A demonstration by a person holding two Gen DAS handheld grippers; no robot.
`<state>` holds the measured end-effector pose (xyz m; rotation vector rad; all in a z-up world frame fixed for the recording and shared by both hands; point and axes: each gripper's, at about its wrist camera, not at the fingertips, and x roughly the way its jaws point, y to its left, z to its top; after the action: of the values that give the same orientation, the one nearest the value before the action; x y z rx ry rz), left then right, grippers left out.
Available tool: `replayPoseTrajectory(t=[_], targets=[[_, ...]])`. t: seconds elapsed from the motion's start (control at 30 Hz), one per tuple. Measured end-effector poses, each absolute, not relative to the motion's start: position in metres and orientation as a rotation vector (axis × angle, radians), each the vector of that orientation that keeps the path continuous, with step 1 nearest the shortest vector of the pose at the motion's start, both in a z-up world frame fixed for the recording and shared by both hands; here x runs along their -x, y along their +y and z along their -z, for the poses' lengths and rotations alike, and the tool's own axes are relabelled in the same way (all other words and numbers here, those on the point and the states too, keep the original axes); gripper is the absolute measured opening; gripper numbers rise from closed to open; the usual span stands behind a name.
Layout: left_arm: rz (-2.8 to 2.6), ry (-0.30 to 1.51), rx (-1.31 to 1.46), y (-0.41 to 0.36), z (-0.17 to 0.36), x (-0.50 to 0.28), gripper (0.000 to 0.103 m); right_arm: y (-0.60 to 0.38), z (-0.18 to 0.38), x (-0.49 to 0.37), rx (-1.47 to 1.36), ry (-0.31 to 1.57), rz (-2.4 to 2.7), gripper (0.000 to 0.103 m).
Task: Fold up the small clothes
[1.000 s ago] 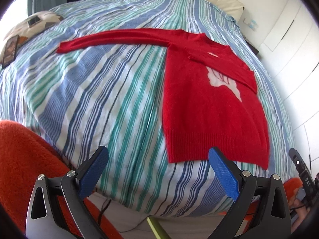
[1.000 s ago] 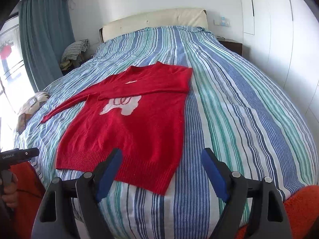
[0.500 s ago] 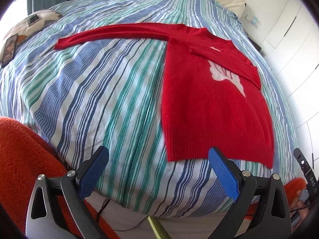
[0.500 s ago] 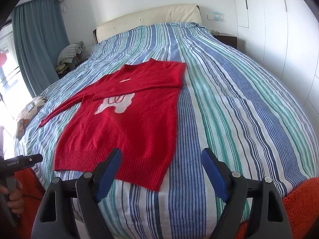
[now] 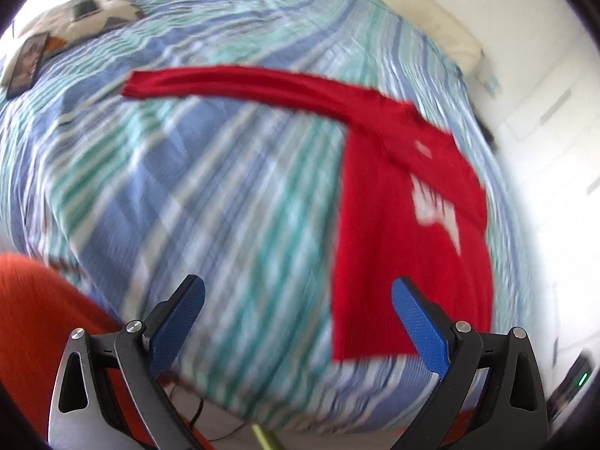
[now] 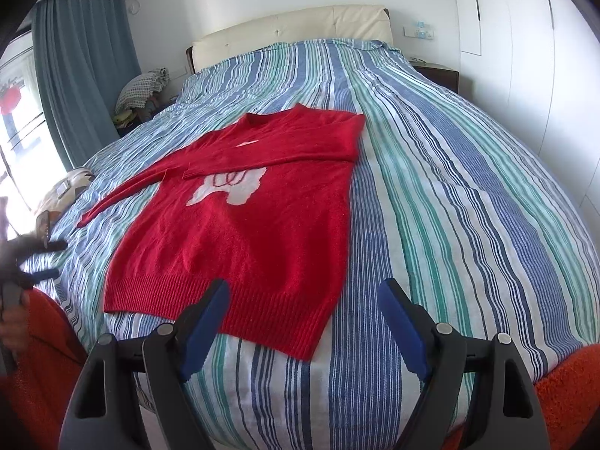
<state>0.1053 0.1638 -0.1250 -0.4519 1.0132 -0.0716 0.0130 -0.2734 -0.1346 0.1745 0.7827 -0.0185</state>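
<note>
A small red sweater (image 6: 255, 225) with a white figure on its chest lies flat on the striped bed. Its right sleeve is folded across the chest. Its left sleeve (image 5: 232, 82) stretches out straight to the side. The sweater's body shows in the left wrist view (image 5: 405, 255), blurred. My left gripper (image 5: 298, 302) is open and empty, over the bed's near edge, left of the sweater's hem. My right gripper (image 6: 303, 307) is open and empty, just short of the hem's right corner. The left gripper also shows in the right wrist view (image 6: 35, 258), blurred.
The striped bedspread (image 6: 450, 187) covers the whole bed. A patterned cushion and a dark phone-like slab (image 5: 28, 62) lie at the bed's left edge. Orange fabric (image 5: 33, 322) is close by at the bed's foot. White wardrobe doors (image 6: 562, 56) stand right.
The left gripper has swung left and forward over the bed, blurring its view. The right gripper has tilted slightly. The sweater has not moved.
</note>
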Motion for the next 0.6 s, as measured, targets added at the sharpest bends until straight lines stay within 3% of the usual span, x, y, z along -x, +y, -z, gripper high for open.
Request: replayPoseTrajectory(t=[0.17, 0.27, 0.33, 0.4, 0.5, 0.57, 0.6], targets=[[-0.084, 0.913, 0.599, 0.255, 0.125, -0.171, 0.1, -0.279, 0.139, -0.015, -0.201, 0.798, 0.029, 0.081], [-0.209, 0.963, 0.703, 0.307, 0.153, -0.212, 0.096, -0.279, 0.14, -0.016, -0.199, 0.805, 0.028, 0.081], [-0.249, 1.026, 0.807, 0.332, 0.18, -0.232, 0.079, -0.277, 0.141, -0.016, -0.19, 0.811, 0.023, 0.081], [-0.265, 1.066, 0.938, 0.349, 0.205, -0.245, 0.073, -0.274, 0.142, -0.017, -0.175, 0.817, 0.017, 0.081], [-0.299, 0.986, 1.053, 0.361, 0.213, -0.253, 0.072, -0.269, 0.143, -0.017, -0.149, 0.826, 0.009, 0.081], [-0.306, 0.963, 1.049, 0.36, 0.211, -0.259, 0.063, -0.266, 0.144, -0.017, -0.134, 0.832, 0.002, 0.081], [-0.306, 0.966, 1.034, 0.36, 0.211, -0.265, 0.048, -0.264, 0.145, -0.018, -0.126, 0.836, -0.002, 0.081]])
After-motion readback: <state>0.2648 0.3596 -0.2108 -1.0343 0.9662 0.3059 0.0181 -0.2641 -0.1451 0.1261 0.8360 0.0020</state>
